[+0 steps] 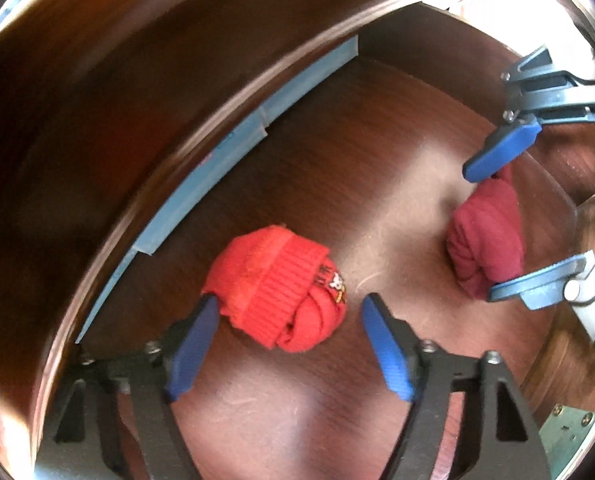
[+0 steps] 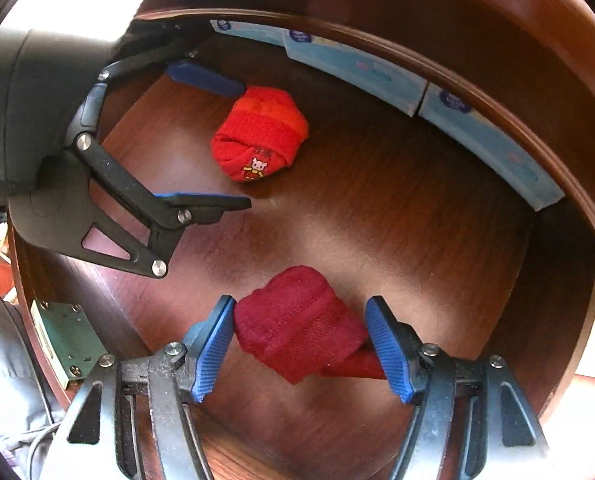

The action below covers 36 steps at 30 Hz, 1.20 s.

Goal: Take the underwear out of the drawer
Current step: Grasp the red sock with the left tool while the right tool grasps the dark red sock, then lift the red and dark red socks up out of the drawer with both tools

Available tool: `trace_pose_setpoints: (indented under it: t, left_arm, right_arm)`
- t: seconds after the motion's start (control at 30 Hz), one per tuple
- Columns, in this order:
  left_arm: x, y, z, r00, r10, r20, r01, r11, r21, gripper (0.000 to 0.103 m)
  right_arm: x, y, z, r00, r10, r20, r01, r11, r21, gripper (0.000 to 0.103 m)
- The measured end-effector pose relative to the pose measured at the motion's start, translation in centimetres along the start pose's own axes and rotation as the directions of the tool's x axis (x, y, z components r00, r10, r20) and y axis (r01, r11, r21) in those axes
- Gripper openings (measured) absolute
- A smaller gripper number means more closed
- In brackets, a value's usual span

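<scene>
Down inside the wooden drawer (image 1: 337, 128), the left gripper (image 1: 289, 308) stands over a bright red rolled bundle (image 1: 281, 292): its jaws are apart, one pad at the bundle's nine o'clock edge, the other clear at three o'clock. Pale blue packets (image 2: 357, 64) line the drawer wall towards twelve o'clock. Further right, the right gripper (image 2: 299, 320) straddles a dark red rolled bundle (image 2: 301, 332); whether its pads press the cloth or only touch it, I cannot tell.
</scene>
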State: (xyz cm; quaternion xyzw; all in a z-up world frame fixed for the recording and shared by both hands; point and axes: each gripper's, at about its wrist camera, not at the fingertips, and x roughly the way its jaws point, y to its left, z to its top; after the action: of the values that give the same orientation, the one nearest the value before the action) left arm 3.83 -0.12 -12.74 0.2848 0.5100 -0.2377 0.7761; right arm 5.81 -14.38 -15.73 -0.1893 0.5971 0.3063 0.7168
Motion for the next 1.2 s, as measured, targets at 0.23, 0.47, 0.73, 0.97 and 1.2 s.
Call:
trace_pose_setpoints:
  t: [0.23, 0.47, 0.73, 0.97, 1.2]
  left_arm:
    - [0.6, 1.0, -1.5, 1.0, -0.006, -0.009, 0.006, 1.0, 0.002, 0.054]
    - [0.7, 1.5, -1.6, 0.999, -0.046, -0.002, 0.045, 0.999, -0.028, 0.034]
    - [0.3, 2.4, -2.2, 0.998, -0.061, 0.011, 0.061, 0.997, -0.047, 0.028]
    - [0.0, 2.2, -2.4, 0.999, -0.026, 0.031, 0.027, 0.999, -0.045, 0.026]
    - [-0.9, 1.6, -2.9, 0.999, -0.002, 0.052, 0.007, 0.996, -0.093, 0.026]
  right_arm:
    - [-0.3, -0.5, -0.4, 1.0, 0.019, 0.006, -0.019, 1.0, -0.001, 0.051]
    - [-0.6, -0.5, -0.7, 0.999, 0.01, 0.031, -0.01, 1.0, 0.004, 0.042]
    - [-2.6, -1.0, -1.6, 0.996, 0.019, 0.091, -0.023, 0.999, 0.036, 0.04]
    - [-3.9, -1.0, -2.6, 0.989, 0.008, 0.151, -0.015, 0.999, 0.048, 0.04]
    - [-5.4, -0.9, -3.8, 0.979, 0.001, 0.204, -0.013, 0.998, 0.057, 0.041]
